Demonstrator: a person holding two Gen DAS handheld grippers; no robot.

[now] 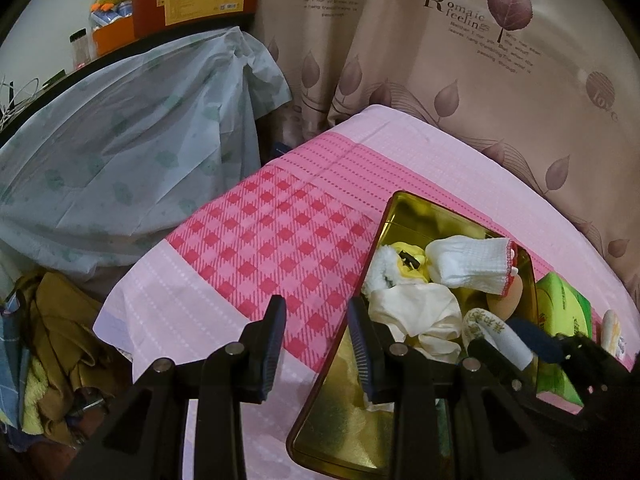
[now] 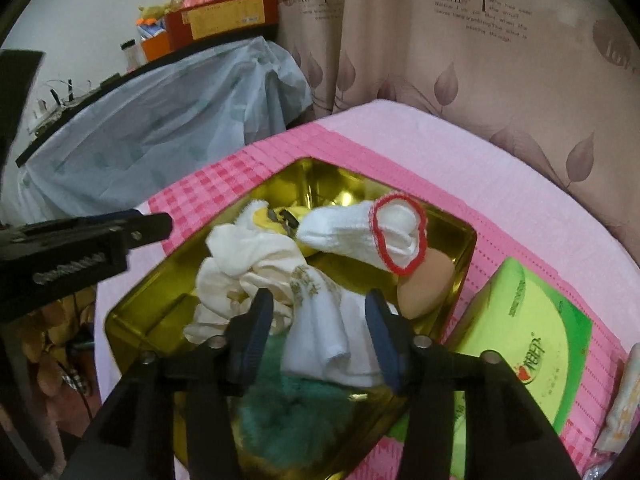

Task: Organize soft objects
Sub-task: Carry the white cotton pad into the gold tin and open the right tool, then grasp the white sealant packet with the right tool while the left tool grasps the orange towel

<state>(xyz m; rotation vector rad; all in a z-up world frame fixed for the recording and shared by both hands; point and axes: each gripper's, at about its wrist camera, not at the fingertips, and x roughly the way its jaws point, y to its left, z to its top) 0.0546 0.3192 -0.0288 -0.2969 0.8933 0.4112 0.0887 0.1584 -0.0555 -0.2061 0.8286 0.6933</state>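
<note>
A gold metal tin (image 1: 340, 432) (image 2: 152, 304) lies on the pink cloth and holds soft things: a white sock with a red cuff (image 1: 472, 266) (image 2: 360, 232), a cream cloth (image 1: 416, 312) (image 2: 240, 276), a yellow item (image 1: 408, 258), a tan sponge (image 2: 424, 284), a green fuzzy item (image 2: 288, 412). My left gripper (image 1: 316, 320) is open and empty at the tin's left rim. My right gripper (image 2: 320, 316) is open over the tin, its fingers on either side of a white sock with gold lettering (image 2: 332, 332). It also shows in the left wrist view (image 1: 520, 344).
A green tissue pack (image 1: 564, 320) (image 2: 528, 336) lies right of the tin. A small white packet (image 1: 614, 332) lies beyond it. A pale plastic sheet (image 1: 120, 152) covers furniture to the left. Clothes (image 1: 56, 344) are heaped at the lower left. A curtain hangs behind.
</note>
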